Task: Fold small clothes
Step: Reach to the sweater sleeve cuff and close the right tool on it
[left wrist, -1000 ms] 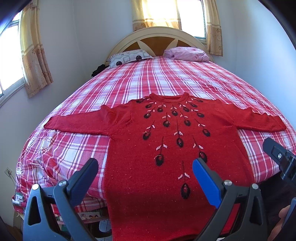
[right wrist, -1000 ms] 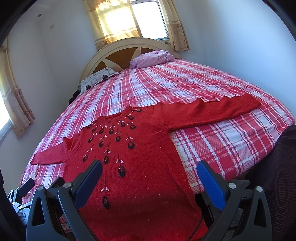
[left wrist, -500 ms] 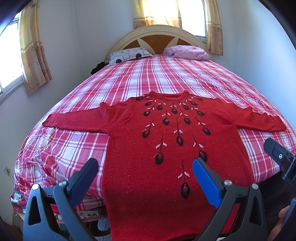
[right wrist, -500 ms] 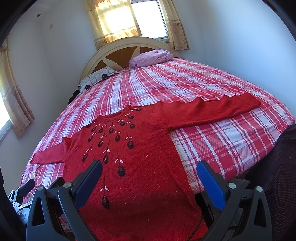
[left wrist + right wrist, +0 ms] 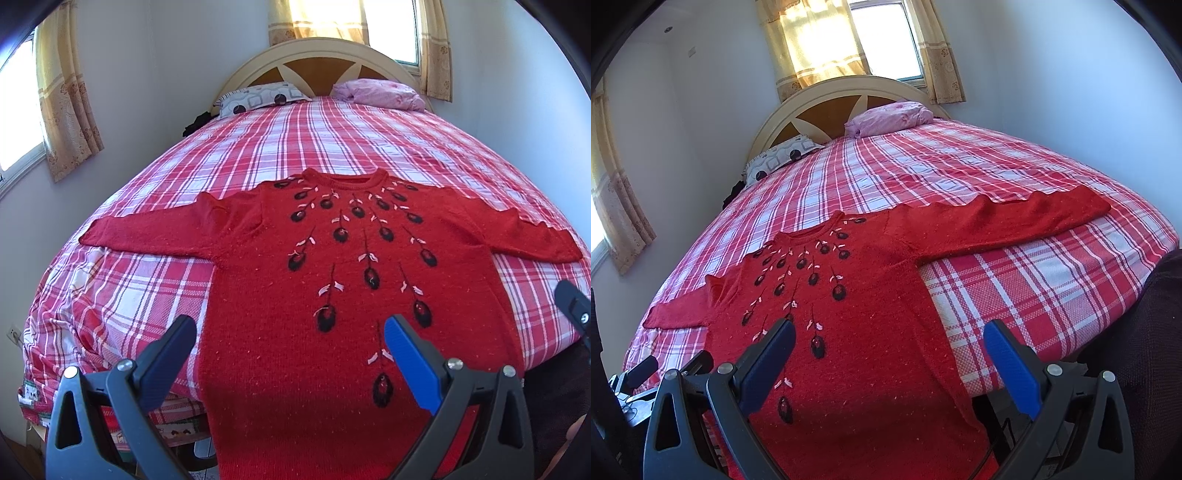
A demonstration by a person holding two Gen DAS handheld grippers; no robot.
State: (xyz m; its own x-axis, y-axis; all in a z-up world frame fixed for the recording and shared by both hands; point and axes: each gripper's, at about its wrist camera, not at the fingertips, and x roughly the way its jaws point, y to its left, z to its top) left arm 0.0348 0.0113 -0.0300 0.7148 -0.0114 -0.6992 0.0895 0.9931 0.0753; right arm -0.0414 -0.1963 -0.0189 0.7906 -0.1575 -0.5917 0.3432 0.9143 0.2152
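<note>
On the bed (image 5: 258, 147), red sweater (image 5: 332, 295) lies flat, front up, both sleeves stretched straight out to the sides, neckline toward the headboard (image 5: 314, 62), hem hanging over the foot edge nearest the cameras. Black and pink flower embroidery fans down from the neckline. Bed carries a red-and-white plaid cover; no containers in view. Grey patterned pillow (image 5: 262, 98) and pink pillow (image 5: 380, 94) sit against the headboard, well apart from the sweater. Curtained window (image 5: 879, 40) above the headboard.

Left gripper (image 5: 290, 343) hangs over the lower part of the sweater, jaws spread wide, nothing between them, no visible contact with the fabric; sweater's left side edge shows between the fingers. Right gripper (image 5: 888, 345) also hangs over the lower sweater, jaws spread wide, holding nothing, sweater's right side edge and a strip of plaid cover between the fingers. In the right wrist view the right sleeve (image 5: 1015, 221) reaches almost to the bed's side edge; the left gripper shows at the lower left of that view, beside the sweater's hem.
</note>
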